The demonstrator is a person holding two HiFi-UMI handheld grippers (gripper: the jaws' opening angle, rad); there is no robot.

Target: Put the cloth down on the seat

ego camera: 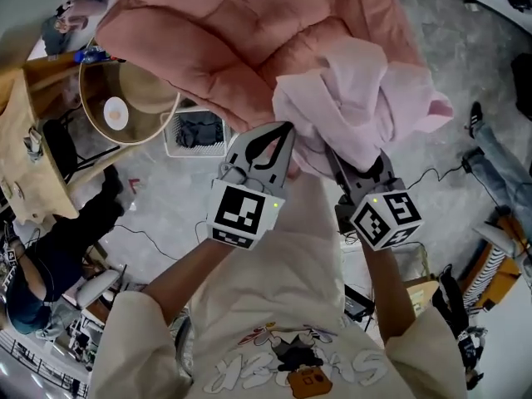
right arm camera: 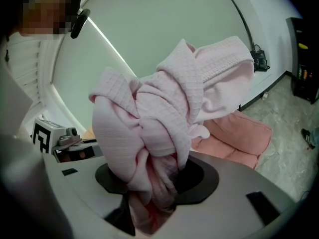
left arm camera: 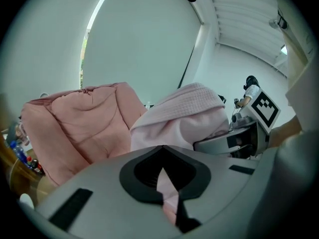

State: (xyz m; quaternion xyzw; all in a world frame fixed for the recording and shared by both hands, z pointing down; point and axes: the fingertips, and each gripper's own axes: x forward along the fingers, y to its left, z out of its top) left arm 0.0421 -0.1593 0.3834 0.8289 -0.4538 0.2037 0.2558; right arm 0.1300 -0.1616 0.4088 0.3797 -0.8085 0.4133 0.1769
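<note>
A pale pink waffle cloth [ego camera: 357, 106] hangs bunched between both grippers, just in front of the pink padded seat [ego camera: 224, 32] that fills the top of the head view. My left gripper [ego camera: 281, 144] is shut on a thin fold of the cloth [left arm camera: 184, 123], pinched between its jaws [left arm camera: 165, 180]. My right gripper [ego camera: 337, 160] is shut on a thick wad of the cloth [right arm camera: 164, 113], which spills out above its jaws [right arm camera: 152, 190]. The seat [left arm camera: 84, 123] lies left of the cloth in the left gripper view, and the seat [right arm camera: 239, 138] lies low behind the cloth in the right gripper view.
A round wooden-rimmed table [ego camera: 125, 106] and a white crate [ego camera: 198, 133] stand on the floor at left. A person [ego camera: 50, 260] sits at the far left. Cables run over the grey floor, and another person's leg [ego camera: 495, 160] shows at right.
</note>
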